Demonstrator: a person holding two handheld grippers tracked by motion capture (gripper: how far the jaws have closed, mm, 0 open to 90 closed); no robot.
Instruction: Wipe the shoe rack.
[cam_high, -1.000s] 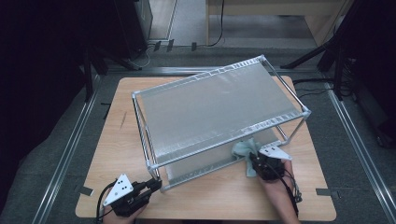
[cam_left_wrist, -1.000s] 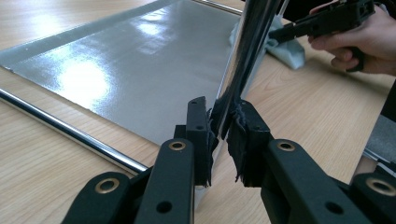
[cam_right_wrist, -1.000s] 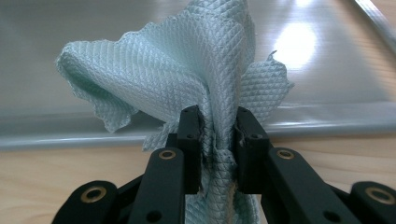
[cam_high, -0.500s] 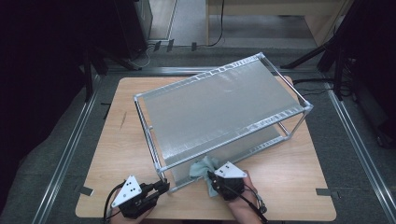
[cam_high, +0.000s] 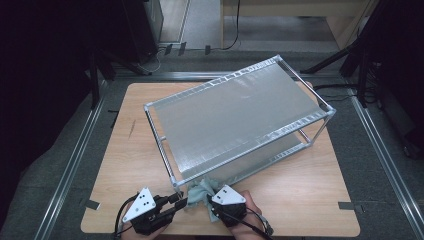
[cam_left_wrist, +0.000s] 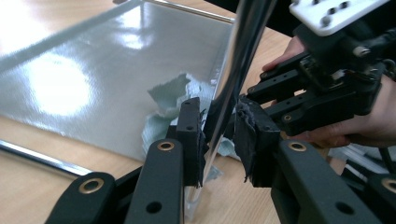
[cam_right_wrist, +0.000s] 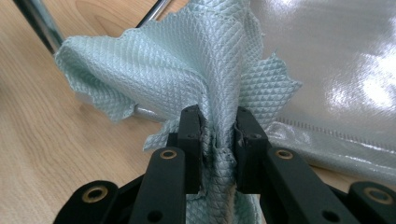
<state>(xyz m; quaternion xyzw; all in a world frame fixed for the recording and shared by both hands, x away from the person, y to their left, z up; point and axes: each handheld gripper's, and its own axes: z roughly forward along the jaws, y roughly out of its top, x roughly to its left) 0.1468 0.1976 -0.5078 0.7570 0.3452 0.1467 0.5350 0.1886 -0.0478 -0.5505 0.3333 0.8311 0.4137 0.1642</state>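
A metal rack (cam_high: 235, 78) with two silvery shelves stands at an angle on the wooden table (cam_high: 125, 145). My left gripper (cam_high: 181, 200) (cam_left_wrist: 219, 135) is at the rack's near corner post (cam_high: 175, 183) (cam_left_wrist: 236, 60). Its jaws have just been opening, and the post runs between them with a gap beside the right pad. My right gripper (cam_high: 211, 194) (cam_right_wrist: 218, 128) is shut on a pale green waffle cloth (cam_high: 200, 189) (cam_right_wrist: 187, 60) (cam_left_wrist: 170, 93). The cloth lies bunched against the lower shelf (cam_right_wrist: 336, 70) beside that same post.
The rack fills the middle and right of the table. Bare wood lies to its left and along the near edge (cam_high: 310, 205). Metal floor rails (cam_high: 75, 160) run down both sides of the table, and dark stands and cables sit behind it.
My right gripper has carried the cloth from the rack's near right end leftward along its front to the near corner post. The left gripper has edged in to that post.
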